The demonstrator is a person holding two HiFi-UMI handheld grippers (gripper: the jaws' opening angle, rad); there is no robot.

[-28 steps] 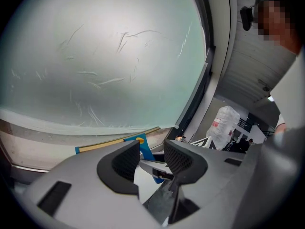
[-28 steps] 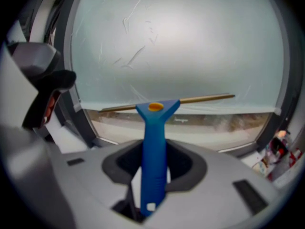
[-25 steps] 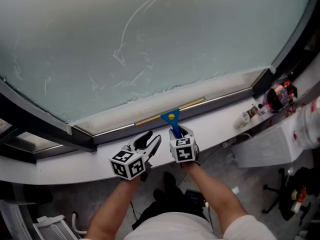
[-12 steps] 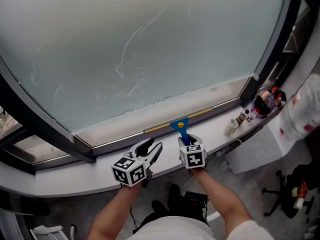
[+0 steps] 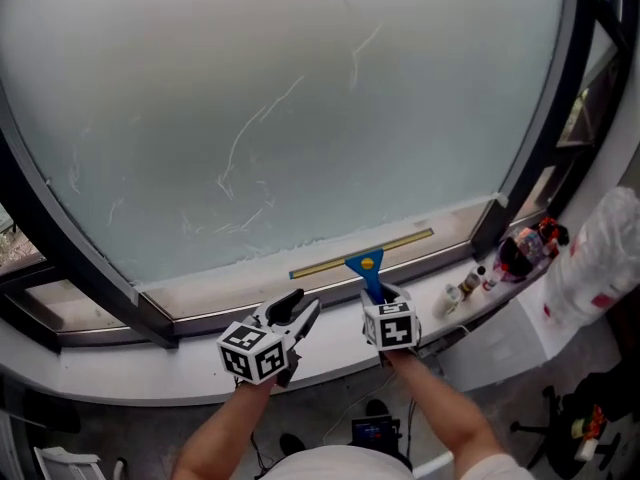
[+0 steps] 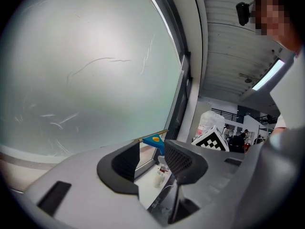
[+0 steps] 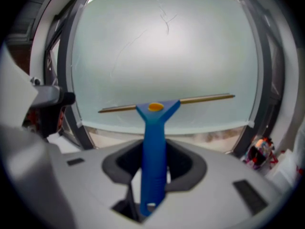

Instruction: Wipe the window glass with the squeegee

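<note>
A blue squeegee with a yellow dot and a long brass blade stands up from my right gripper, which is shut on its handle. The blade lies level against the bottom strip of the frosted window glass, just above the sill. My left gripper hovers over the sill to the left of the squeegee, open with nothing between its fingers. In the left gripper view the squeegee head shows past the jaws.
Dark window frames border the pane on both sides. The white sill runs below. Small bottles and a dark object with red stand on the sill at right, beside a white plastic bag.
The view has tilted upward, and more glass shows. Both grippers have shifted slightly right and the squeegee blade has risen from the frame onto the glass's bottom edge.
</note>
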